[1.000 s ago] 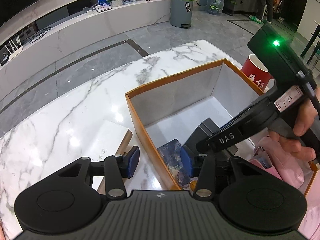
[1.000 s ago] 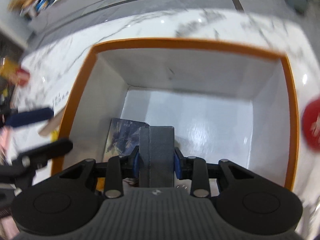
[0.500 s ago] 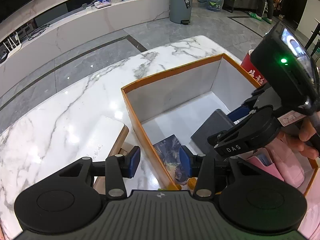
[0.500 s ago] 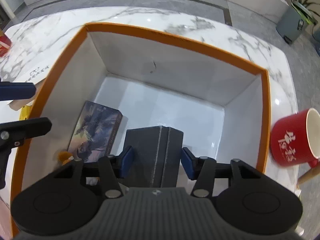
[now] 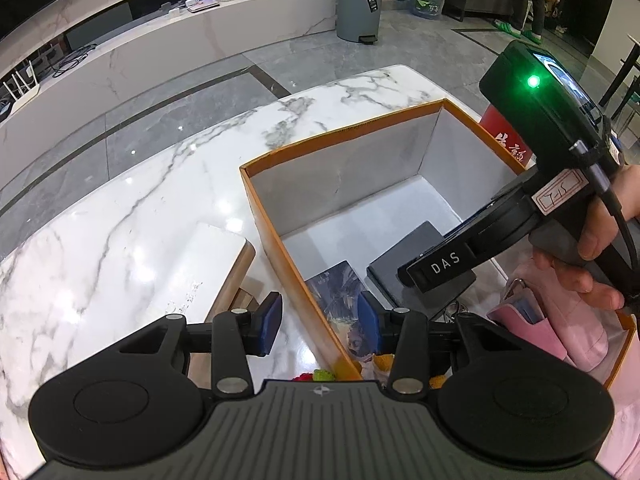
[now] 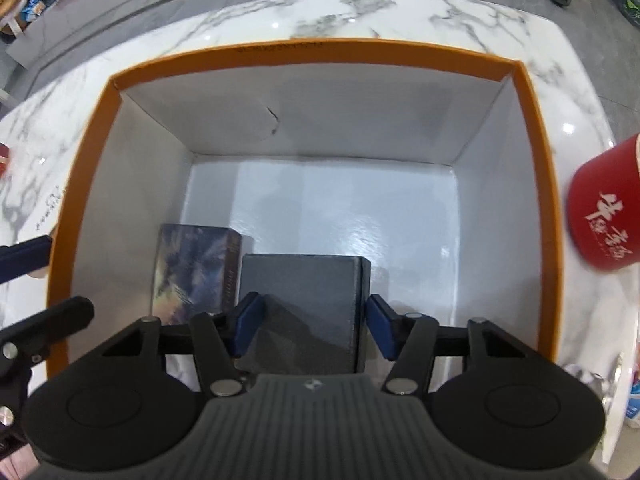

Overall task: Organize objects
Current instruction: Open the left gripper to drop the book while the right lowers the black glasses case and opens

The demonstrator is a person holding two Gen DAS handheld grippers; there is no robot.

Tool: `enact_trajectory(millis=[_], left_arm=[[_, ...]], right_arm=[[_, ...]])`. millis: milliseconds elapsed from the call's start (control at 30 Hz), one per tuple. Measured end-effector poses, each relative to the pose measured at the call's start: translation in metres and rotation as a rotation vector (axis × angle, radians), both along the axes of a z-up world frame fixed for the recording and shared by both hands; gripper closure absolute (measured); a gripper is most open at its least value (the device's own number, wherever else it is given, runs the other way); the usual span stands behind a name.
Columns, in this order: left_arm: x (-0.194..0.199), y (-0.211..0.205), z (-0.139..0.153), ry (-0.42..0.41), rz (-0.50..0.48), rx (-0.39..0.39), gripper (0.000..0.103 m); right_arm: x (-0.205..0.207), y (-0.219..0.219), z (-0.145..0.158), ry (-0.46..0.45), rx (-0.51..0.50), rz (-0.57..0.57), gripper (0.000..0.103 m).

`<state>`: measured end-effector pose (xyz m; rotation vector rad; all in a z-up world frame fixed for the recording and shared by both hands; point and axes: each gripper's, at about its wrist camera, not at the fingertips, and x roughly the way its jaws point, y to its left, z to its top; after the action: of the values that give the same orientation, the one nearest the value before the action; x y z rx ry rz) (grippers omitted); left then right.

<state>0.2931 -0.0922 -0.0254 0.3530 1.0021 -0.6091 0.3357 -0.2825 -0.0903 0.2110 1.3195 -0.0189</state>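
Observation:
An orange-rimmed cardboard box with white inside stands on the marble table. A dark grey flat box lies on its floor beside a picture-covered box. My right gripper is open over the grey box, its blue pads apart on either side and not gripping it. My left gripper is open and empty, straddling the box's left wall.
A red mug stands right of the box. A white-topped wooden block lies left of it. A pink pouch sits at the box's near right. Small yellow and orange items lie at the near end.
My right gripper opened and let go of the grey box, which now lies flat on the box floor. The left gripper stayed open and barely moved.

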Motion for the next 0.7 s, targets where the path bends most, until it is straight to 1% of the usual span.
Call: enact_trajectory(millis=[100,200,267,400,467,533,567,600,667,700], left_arm=[[0.000,0.000,0.000,0.000,0.001,0.000,0.053],[0.000,0.002,-0.001,0.003,0.005,-0.002,0.053],[0.000,0.003,-0.001,0.006,0.007,-0.005,0.053],[-0.001,0.004,0.000,0.007,0.006,-0.009,0.053],[-0.001,0.004,0.000,0.010,0.007,-0.010,0.054],[-0.001,0.004,0.000,0.012,0.008,-0.011,0.054],[-0.002,0.004,0.000,0.012,0.008,-0.012,0.054],[-0.002,0.004,0.000,0.012,0.008,-0.012,0.054],[-0.002,0.004,0.000,0.015,0.008,-0.016,0.054],[-0.002,0.004,0.000,0.017,0.008,-0.017,0.054]], right_arm=[[-0.001,0.007,0.002,-0.016,-0.015,0.036,0.044],[-0.001,0.008,0.003,-0.014,-0.009,0.027,0.046],[-0.001,0.003,0.002,-0.018,0.021,-0.012,0.048],[0.003,-0.014,-0.004,0.000,0.095,-0.133,0.050],[0.003,-0.017,-0.005,-0.004,0.085,-0.171,0.052],[0.003,-0.016,-0.003,-0.013,0.044,-0.198,0.055],[0.002,-0.015,-0.001,-0.022,0.018,-0.213,0.058],[0.002,-0.015,0.000,-0.025,0.011,-0.219,0.058],[0.000,-0.017,-0.002,-0.017,0.036,-0.255,0.058],[-0.002,-0.019,-0.004,-0.003,0.074,-0.276,0.057]])
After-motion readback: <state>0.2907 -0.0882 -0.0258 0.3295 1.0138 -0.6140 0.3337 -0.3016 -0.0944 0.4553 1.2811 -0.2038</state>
